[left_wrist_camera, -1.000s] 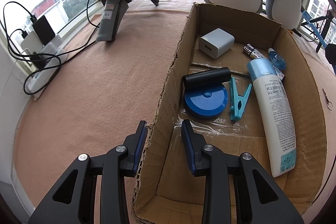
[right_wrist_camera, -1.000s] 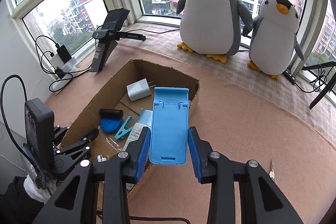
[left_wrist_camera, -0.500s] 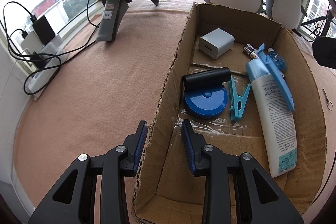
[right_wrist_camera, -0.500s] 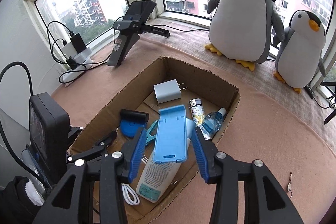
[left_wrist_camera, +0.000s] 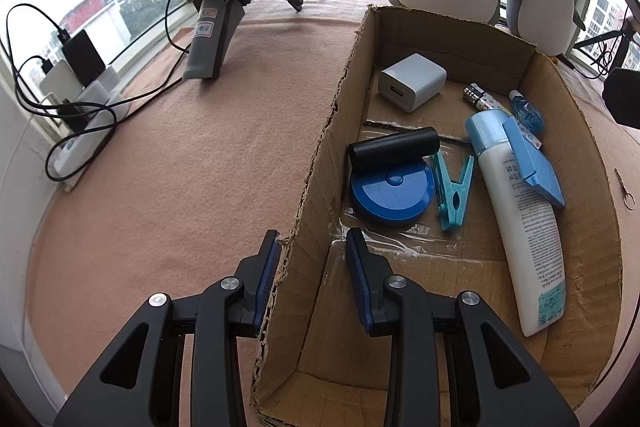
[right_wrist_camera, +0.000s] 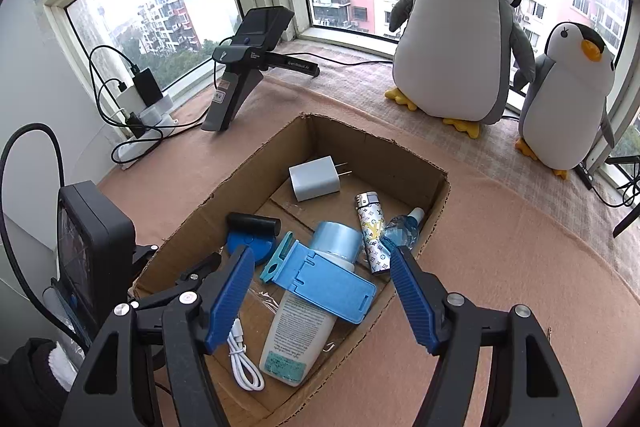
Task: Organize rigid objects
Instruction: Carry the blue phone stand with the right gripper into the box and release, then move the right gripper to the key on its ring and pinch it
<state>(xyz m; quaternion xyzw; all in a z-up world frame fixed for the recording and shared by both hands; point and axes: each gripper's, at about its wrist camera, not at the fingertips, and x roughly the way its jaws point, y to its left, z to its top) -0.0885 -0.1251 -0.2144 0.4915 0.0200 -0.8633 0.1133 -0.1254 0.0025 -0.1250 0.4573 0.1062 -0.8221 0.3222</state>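
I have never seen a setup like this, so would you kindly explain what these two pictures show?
A person holds two hand-held grippers, each carrying a camera that looks along its fingers. The left one's view shows the left gripper shut on the cardboard box wall. The right one's view looks down into the box past the right gripper, whose fingers have just been opening. Between them, untouched, a blue phone stand lies across a lotion bottle. Also inside: a white charger, blue clothespin, lighter and white cable. Two plush penguins stand behind.
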